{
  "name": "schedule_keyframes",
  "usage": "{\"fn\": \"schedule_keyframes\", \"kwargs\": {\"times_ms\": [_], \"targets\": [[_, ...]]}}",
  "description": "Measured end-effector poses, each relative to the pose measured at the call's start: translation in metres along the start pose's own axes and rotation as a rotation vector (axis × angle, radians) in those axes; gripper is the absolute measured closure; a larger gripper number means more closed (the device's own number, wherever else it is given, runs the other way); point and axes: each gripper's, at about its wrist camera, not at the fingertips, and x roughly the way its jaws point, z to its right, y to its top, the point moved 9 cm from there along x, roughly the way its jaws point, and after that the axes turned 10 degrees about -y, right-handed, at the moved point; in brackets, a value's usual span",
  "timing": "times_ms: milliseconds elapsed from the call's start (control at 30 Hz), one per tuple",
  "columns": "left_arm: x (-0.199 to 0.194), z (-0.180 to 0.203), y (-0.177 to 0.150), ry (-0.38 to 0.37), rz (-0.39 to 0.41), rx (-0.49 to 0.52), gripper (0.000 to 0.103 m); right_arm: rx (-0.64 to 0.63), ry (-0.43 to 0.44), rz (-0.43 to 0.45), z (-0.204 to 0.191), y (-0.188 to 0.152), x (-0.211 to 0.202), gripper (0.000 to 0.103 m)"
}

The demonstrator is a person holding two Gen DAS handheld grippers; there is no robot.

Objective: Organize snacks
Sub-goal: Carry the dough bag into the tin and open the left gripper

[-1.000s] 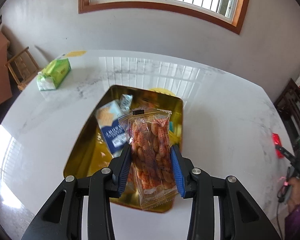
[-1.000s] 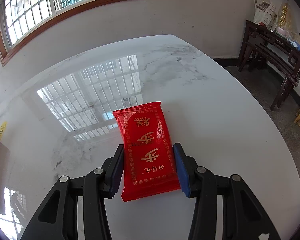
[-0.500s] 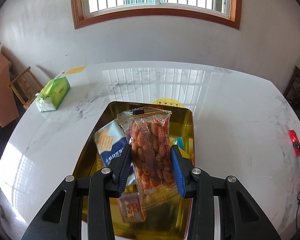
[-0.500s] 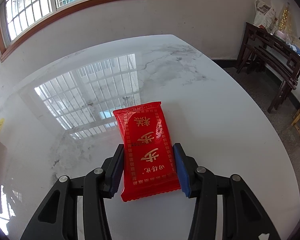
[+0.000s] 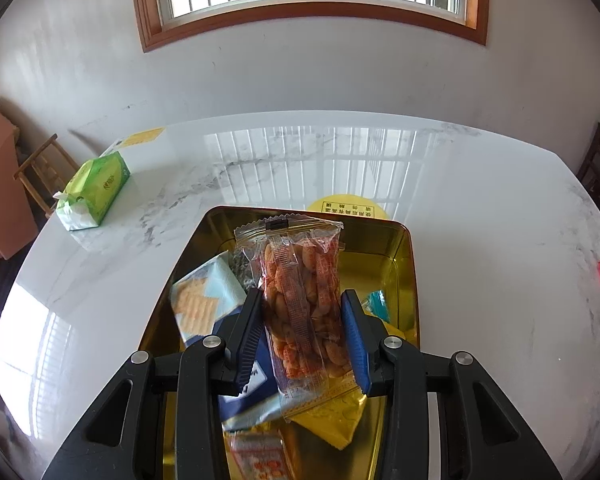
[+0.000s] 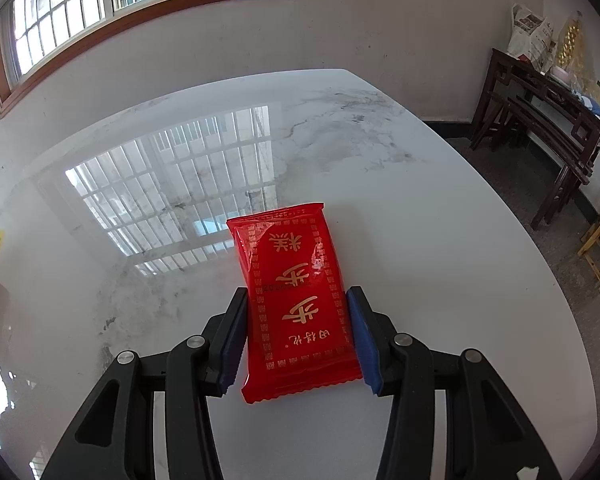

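Right, my left gripper (image 5: 302,332) is clamped on the peanut packet (image 5: 300,300) over the gold tin (image 5: 404,264), which holds several snacks, while my right gripper (image 6: 296,336) pinches the red packet (image 6: 296,300) above the counter (image 6: 440,220), neither dropped in yet.

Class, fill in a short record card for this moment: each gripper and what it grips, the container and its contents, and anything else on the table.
Left gripper: shut on the clear peanut packet, over the gold tin
Right gripper: shut on the red packet, over the bare marble table
Tin contents: cracker packet, yellow packet, others partly hidden
Elsewhere on table: green tissue pack
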Motion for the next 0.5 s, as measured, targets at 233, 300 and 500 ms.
{"fn": "schedule_keyframes", "kwargs": {"times_ms": [233,300,500], "targets": [[0.014,0.000,0.005,0.001,-0.015,0.009,0.063,-0.005,-0.007,0.001,0.001,-0.001,0.000,0.058],[0.018,-0.002,0.004,0.002,-0.023,0.004,0.063,-0.006,-0.008,0.001,0.001,-0.001,0.000,0.058],[0.025,-0.006,0.003,-0.014,-0.039,-0.018,0.063,-0.006,-0.008,0.001,0.001,-0.001,0.000,0.058]]}}
